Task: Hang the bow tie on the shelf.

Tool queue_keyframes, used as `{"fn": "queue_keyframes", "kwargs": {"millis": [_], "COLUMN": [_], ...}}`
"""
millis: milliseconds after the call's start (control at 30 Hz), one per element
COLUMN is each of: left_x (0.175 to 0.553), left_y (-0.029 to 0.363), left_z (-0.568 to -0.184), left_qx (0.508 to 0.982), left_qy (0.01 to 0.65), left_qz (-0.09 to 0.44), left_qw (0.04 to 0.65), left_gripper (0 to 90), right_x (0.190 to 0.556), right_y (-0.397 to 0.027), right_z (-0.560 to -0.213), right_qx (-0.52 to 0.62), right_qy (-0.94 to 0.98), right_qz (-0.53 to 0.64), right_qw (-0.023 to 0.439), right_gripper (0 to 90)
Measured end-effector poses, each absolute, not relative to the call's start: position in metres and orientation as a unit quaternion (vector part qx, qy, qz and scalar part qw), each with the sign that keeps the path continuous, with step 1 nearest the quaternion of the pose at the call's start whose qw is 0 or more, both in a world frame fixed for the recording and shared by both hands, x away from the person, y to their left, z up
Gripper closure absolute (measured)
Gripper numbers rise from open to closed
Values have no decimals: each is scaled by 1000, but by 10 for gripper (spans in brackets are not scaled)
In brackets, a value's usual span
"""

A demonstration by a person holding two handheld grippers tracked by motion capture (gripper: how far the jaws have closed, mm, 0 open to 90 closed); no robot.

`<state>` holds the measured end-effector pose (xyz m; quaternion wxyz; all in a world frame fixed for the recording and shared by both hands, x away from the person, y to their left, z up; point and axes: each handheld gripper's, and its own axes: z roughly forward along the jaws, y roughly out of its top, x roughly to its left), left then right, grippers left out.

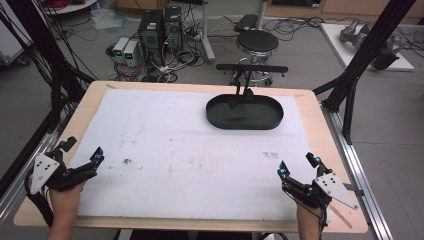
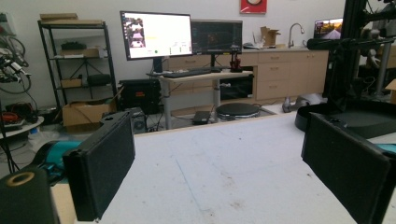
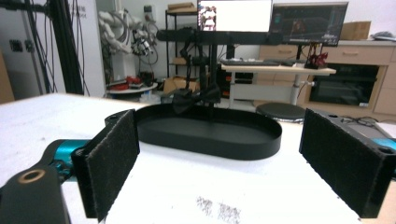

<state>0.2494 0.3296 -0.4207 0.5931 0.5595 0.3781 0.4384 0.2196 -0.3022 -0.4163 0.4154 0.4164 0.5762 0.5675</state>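
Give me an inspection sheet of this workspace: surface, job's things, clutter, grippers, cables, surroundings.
Surface: white mat on a wooden table, with dark smudges.
Job's things: black oval tray at far right of the mat; a T-shaped black stand rises from it, a black bow tie hanging on it.
Clutter: nothing seen on the mat.
Grippers: left gripper open, near left corner; right gripper open, near right corner; both hold nothing.
Cables: tangled on the floor beyond the table.
Surroundings: stool, computer towers, monitors, shelving.
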Motion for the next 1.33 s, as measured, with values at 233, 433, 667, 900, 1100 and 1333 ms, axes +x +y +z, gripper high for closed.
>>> {"fn": "queue_keyframes", "kwargs": {"millis": [233,433,667,900,1100,1333], "left_x": [248,247,246,246,246,246], "left_y": [328,327,327,327,327,327], "left_z": [-422,-422,-421,-421,-421,-420], "left_qx": [561,562,561,561,562,561], "left_qy": [377,375,373,373,372,371], "left_qz": [441,442,444,444,444,445], "left_qw": [590,590,591,591,591,591], "left_gripper": [101,101,101,101,101,101], "right_x": [222,222,221,222,221,221], "right_y": [-299,-299,-300,-300,-301,-302], "right_z": [-422,-423,-424,-425,-425,-425], "right_qx": [414,412,414,413,413,410], "right_qy": [587,587,586,588,585,585], "right_qz": [558,559,559,557,558,558], "right_qw": [416,416,415,415,418,422], "right_gripper": [112,112,112,112,113,112]}}
